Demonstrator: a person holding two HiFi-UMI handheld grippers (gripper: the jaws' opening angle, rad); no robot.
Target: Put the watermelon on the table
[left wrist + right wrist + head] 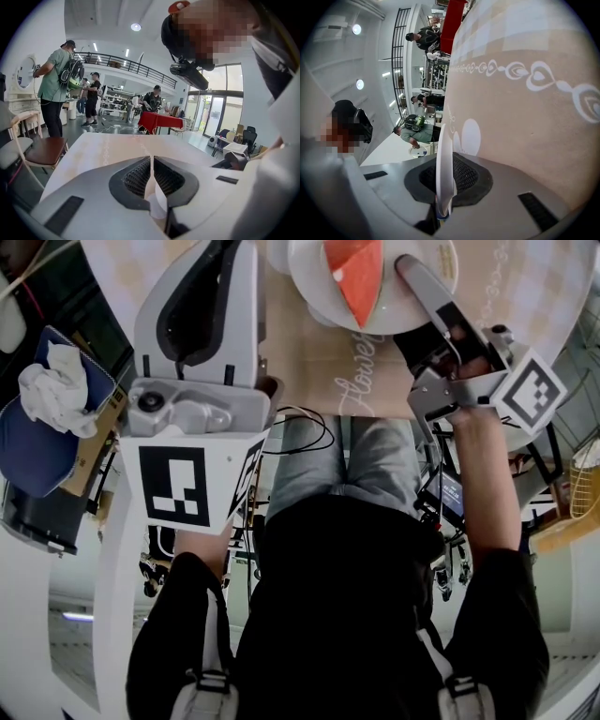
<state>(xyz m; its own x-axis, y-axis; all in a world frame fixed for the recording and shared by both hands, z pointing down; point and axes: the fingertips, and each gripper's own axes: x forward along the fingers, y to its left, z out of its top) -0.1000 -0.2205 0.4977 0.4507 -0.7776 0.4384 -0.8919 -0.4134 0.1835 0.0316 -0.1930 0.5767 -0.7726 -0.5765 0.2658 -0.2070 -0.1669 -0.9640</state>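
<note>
A red watermelon slice [358,277] lies on a white plate [309,282] over the beige patterned table [309,362] at the top of the head view. My right gripper [408,268] is shut on the plate's right rim. In the right gripper view the thin white rim [443,159] stands edge-on between the pads of that gripper [443,187], with the tablecloth [525,117] close beside it. My left gripper [225,249] reaches over the table left of the plate, apart from it. In its own view the left gripper [151,161] has its jaws together with nothing in them.
A blue seat [37,437] with a crumpled white cloth [52,385] stands at the left of the table. Black cables [305,427] hang by the table's near edge. A wooden chair [42,150], several people [54,84] and a red-draped table [159,121] are farther off.
</note>
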